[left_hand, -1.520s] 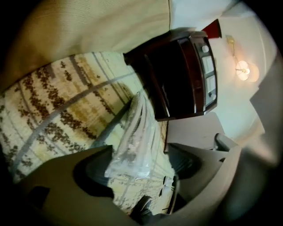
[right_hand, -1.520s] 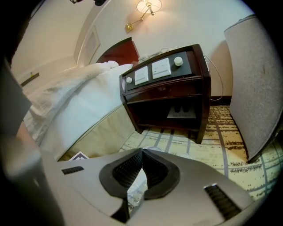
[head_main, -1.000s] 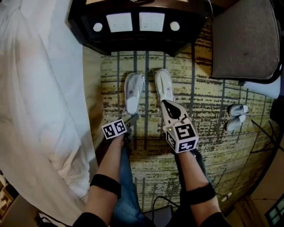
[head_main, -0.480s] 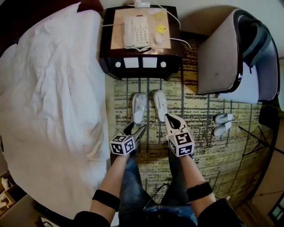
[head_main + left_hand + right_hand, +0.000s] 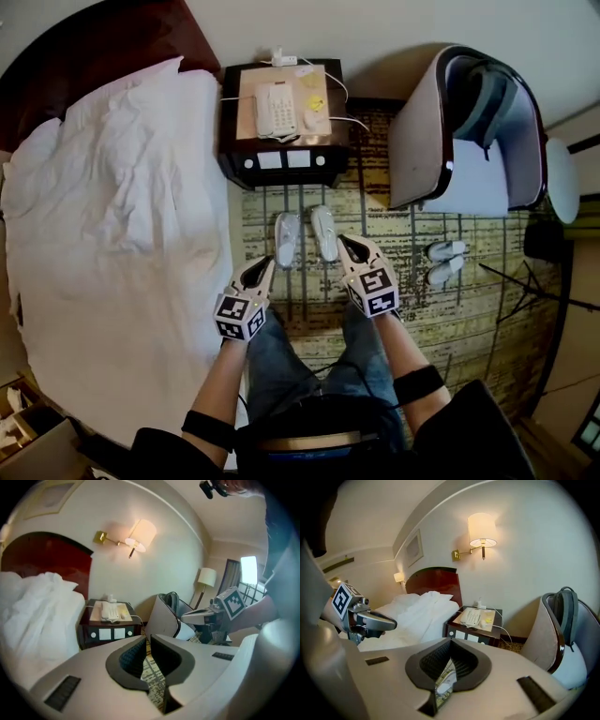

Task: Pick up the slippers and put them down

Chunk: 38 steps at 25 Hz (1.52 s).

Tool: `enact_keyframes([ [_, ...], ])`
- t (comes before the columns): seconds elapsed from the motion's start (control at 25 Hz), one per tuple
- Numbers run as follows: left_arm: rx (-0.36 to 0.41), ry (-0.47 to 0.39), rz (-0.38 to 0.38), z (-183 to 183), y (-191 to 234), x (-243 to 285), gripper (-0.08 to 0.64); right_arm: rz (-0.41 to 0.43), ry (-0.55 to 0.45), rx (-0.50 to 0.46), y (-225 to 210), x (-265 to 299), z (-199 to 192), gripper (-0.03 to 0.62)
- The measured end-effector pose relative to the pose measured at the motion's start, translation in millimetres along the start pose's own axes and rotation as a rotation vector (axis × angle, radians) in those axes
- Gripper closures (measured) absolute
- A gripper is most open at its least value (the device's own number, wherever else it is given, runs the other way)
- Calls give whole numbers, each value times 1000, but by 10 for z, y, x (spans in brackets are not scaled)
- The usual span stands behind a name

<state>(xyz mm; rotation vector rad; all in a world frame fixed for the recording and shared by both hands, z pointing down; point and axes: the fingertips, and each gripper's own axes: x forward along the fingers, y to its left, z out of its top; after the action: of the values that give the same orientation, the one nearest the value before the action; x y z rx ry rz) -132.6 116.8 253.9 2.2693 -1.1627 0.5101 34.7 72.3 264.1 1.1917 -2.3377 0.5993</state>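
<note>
Both hands had lifted clear of the floor; left gripper (image 5: pixel 263 266) had just closed on nothing, right gripper (image 5: pixel 346 243) sat pressed together, empty; slippers (image 5: pixel 288 238) lay paired on carpet (image 5: pixel 469 314) at 12 o'clock of them, set-down apparently done.

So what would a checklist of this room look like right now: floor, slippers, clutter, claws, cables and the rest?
Surface: patterned carpet beside the bed.
Job's things: pair of white slippers side by side on the carpet, in front of the nightstand; neither claw touches them.
Clutter: second pair of slippers near the armchair; phone on the nightstand.
Grippers: left claw has just closed, nothing in it; right claw shut, empty; both held above the floor.
Cables: white cord trailing off the nightstand.
Surroundings: bed with white duvet, bag on the armchair, wall lamp lit.
</note>
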Motion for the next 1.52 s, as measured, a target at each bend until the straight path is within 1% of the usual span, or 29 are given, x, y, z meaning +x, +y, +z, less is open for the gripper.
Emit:
enact_keyframes([
  [0.08,25,-15,28,182,-64,-163,558,5,-1,-19,40,-158,118,591],
  [0.24,44,-49,66,489,-152,-439,558,10,-2,-29,112,-415,239,591],
  [0.4,112,-81,92,773,-214,-646,558,14,-7,-25,171,-636,375,591],
  [0.56,160,-106,101,956,-217,-836,558,-18,-10,-18,153,-779,360,591],
  [0.68,161,-119,106,992,-174,-914,558,-34,-26,-10,177,-852,426,591],
  [0.8,148,-121,107,1003,-163,-940,558,-32,-28,-8,219,-882,489,591],
  [0.88,154,-122,110,1018,-178,-937,558,-32,-27,-12,213,-887,507,591],
  [1.0,165,-126,112,1028,-225,-918,558,-37,-24,-22,178,-897,483,591],
  [1.2,136,-146,102,1029,-258,-872,559,-31,-18,-28,188,-909,474,591],
  [1.32,131,-150,101,1033,-264,-859,559,-32,-8,-31,184,-919,432,591],
  [1.52,126,-146,98,1026,-264,-825,559,-26,-9,-24,214,-964,468,591],
])
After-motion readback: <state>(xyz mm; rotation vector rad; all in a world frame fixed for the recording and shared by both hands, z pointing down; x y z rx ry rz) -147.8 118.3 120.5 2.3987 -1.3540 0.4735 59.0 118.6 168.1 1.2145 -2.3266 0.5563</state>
